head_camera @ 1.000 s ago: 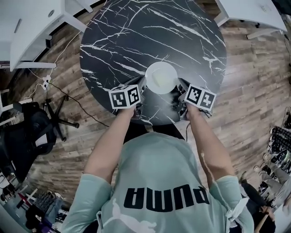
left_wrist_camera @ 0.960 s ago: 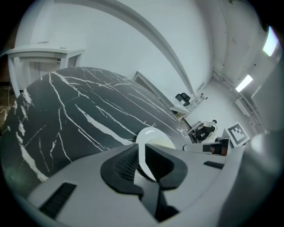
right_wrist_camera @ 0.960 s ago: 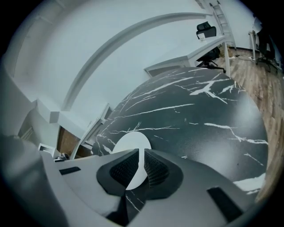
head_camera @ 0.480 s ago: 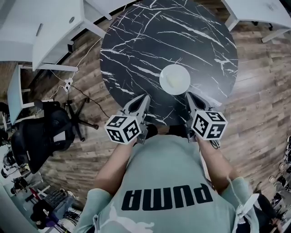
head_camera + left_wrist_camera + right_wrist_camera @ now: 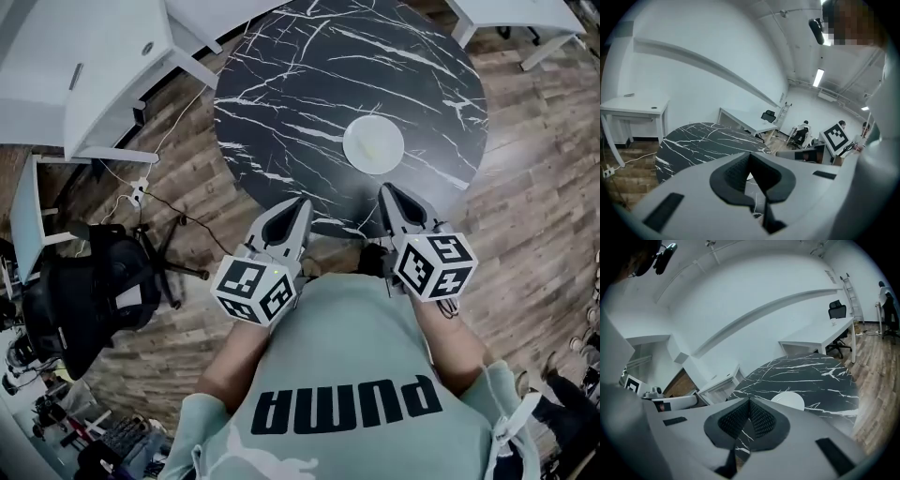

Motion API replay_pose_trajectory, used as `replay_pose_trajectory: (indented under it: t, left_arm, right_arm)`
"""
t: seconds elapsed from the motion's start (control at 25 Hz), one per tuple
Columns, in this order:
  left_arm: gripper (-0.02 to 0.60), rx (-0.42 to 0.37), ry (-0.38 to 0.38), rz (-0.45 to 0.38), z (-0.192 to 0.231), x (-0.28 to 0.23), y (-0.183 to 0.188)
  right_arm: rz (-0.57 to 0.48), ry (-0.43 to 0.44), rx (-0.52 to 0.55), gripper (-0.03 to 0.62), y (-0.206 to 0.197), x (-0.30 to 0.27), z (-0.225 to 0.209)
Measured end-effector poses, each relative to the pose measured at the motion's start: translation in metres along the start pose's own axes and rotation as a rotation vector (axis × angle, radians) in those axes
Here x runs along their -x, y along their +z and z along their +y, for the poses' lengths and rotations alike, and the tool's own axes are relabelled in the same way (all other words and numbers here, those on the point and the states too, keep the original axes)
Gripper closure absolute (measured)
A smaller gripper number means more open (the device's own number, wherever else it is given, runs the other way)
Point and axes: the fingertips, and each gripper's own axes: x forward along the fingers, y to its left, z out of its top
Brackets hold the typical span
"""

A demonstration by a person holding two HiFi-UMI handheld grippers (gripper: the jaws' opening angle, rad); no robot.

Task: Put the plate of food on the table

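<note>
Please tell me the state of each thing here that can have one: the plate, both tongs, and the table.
plate: lies flat on the table, touched by neither tongs.
left tongs: shut, empty, apart from the plate, at the table's near edge.
right tongs: shut, empty, apart from the plate, at the table's near edge.
table: standing, with the plate on it.

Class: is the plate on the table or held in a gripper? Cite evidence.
On the table: the plate lies flat on the black table, clear of left gripper and right gripper.
</note>
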Motion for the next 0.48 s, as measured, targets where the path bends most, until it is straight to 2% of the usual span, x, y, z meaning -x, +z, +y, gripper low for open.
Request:
replay_pose_trajectory:
  t: [0.2, 0.48]
  left_arm:
    - [0.574, -0.071, -0.059, -0.013, 0.001, 0.056, -0.006]
    - [0.575, -0.082, -0.21, -0.054, -0.015, 0.111, -0.022]
  right_arm:
    - [-0.052, -0.059, 0.007, 0.585, -0.023, 0.02, 0.054]
    - [-0.168, -0.162, 0.078, 0.585, -0.043, 0.067, 0.12]
